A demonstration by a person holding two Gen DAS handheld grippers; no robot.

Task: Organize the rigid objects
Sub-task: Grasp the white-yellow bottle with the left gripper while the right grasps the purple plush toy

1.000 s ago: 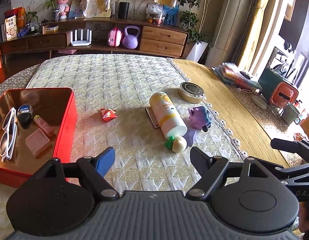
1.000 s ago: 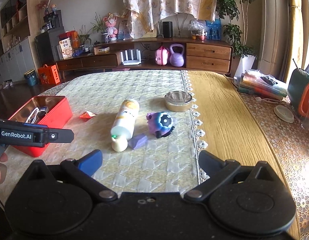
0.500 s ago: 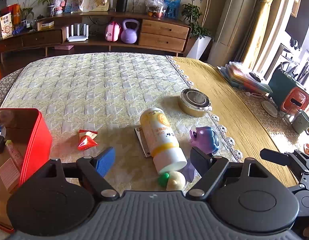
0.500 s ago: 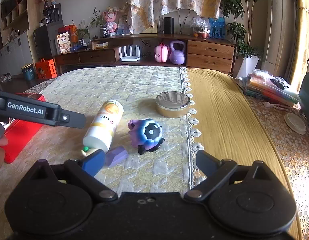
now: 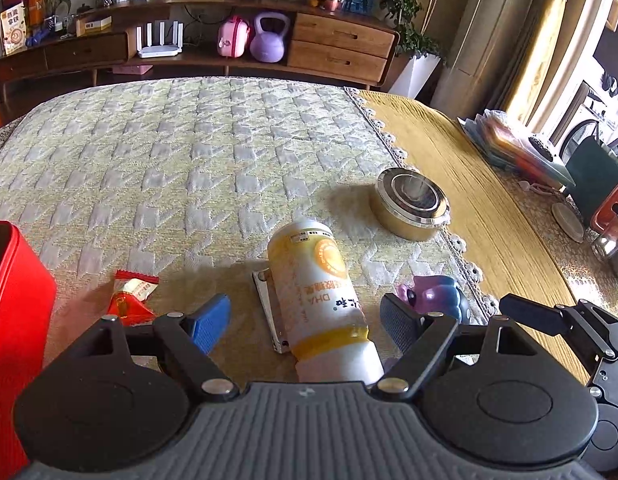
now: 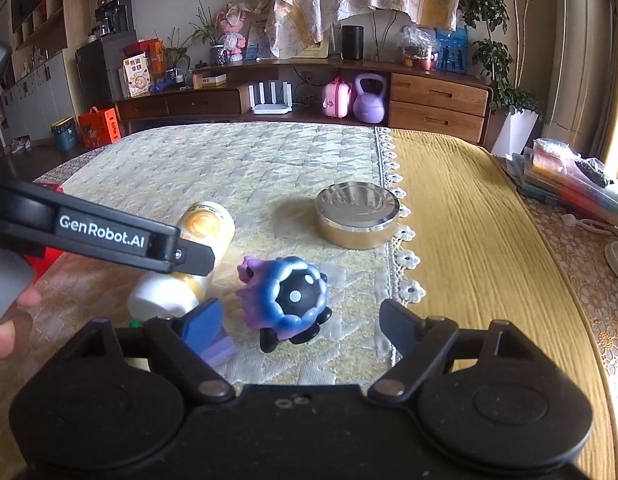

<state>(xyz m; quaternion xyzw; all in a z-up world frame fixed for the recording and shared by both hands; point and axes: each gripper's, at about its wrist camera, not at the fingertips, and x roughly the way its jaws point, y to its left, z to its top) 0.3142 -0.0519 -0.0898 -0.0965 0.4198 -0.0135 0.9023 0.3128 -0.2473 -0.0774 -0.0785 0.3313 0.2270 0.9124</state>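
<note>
Two spread tools low over the quilted desk

Left wrist view: the left tool [image 5: 305, 320] hangs low, fingers spread either side of a smooth white-and-yellow bottle [image 5: 319, 298] lying on its side, long axis running away from the tool, cap end nearest; a red tin [image 5: 13, 320] sits off its left.
Right wrist view: the right tool [image 6: 299, 326] is spread, the glossy rounded purple-blue toy [image 6: 287, 298] upright just ahead between its fingers.
</note>
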